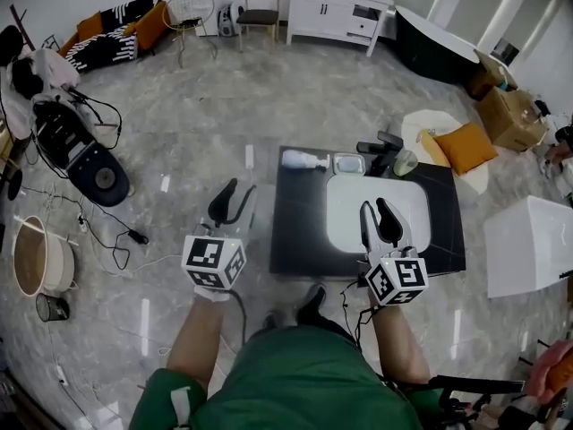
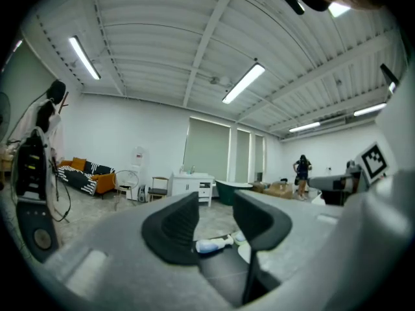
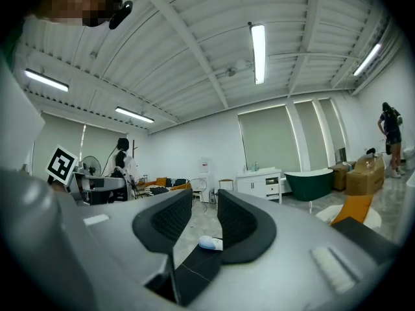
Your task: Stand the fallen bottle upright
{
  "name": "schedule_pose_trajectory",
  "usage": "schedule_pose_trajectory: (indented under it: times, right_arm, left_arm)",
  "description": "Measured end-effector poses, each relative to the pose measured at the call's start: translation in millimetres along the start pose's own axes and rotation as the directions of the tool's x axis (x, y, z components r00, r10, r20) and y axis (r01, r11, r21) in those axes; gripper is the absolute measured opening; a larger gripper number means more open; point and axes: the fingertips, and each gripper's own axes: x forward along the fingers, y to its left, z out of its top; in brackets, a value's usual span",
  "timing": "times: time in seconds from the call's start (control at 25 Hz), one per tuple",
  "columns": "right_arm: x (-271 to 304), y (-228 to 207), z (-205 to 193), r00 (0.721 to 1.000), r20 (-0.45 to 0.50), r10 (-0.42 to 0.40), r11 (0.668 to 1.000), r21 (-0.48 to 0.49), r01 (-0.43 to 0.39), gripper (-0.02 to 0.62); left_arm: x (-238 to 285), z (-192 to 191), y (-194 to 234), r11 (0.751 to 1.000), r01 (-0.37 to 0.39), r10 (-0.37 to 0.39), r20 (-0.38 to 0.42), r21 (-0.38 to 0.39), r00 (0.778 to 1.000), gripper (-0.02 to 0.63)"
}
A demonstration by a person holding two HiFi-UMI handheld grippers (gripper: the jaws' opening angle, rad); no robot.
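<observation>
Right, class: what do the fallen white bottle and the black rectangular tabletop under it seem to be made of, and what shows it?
Fallen white bottle: probably plastic; smooth, pale bluish-white body with a narrower white cap end.
Black rectangular tabletop: possibly stone or a stone-look slab; flat, dark, dull sheen, a thin pale line across it. The look leaves it open.

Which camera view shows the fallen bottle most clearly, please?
The head view: the bottle lies whole on its side at the far edge of the dark counter. The left gripper view shows it small, beyond the open jaws; the right gripper view shows only one end.
</observation>
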Motion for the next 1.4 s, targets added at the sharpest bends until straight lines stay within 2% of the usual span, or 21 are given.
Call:
schedule_pose_trajectory:
  times: [0.48, 0.72, 0.88, 1.12, 1.4]
  right_arm:
    - [60.9, -115.9, -24.9, 0.999, -0.014, 0.046, 0.996, 0.083, -0.044, 0.124]
    - [70.3, -156.8, -40.2, 0.997, -0.023, 0.076, 0.99, 0.121, -0.072, 0.124]
    - [78.2, -166.0, -51.7, 0.994, -0.031, 0.102, 0.984, 0.147, -0.096, 0.124]
    - [103.0, -165.7, -61.9, 0.99, -0.057, 0.132, 0.979, 0.164, -0.121, 0.124]
    - [133.0, -161.9, -73.5, 0.991, -0.091, 0.097, 0.982, 0.173, -0.08, 0.124]
  left_arm:
    - [118.6, -36.7, -45.4, 0.997, -0.021, 0.028, -0.094, 0.073, 0.995, 0.164]
    - [148.1, -52.8, -69.9, 0.994, -0.042, 0.055, -0.134, 0.098, 0.989, 0.164]
    - [153.9, -62.6, -77.2, 0.992, -0.056, 0.074, -0.163, 0.112, 0.984, 0.164]
    - [165.6, -72.3, -63.6, 0.99, -0.074, 0.098, -0.204, 0.124, 0.974, 0.164]
    - [184.1, -91.9, -42.7, 0.986, -0.018, 0.061, -0.26, 0.165, 0.964, 0.164]
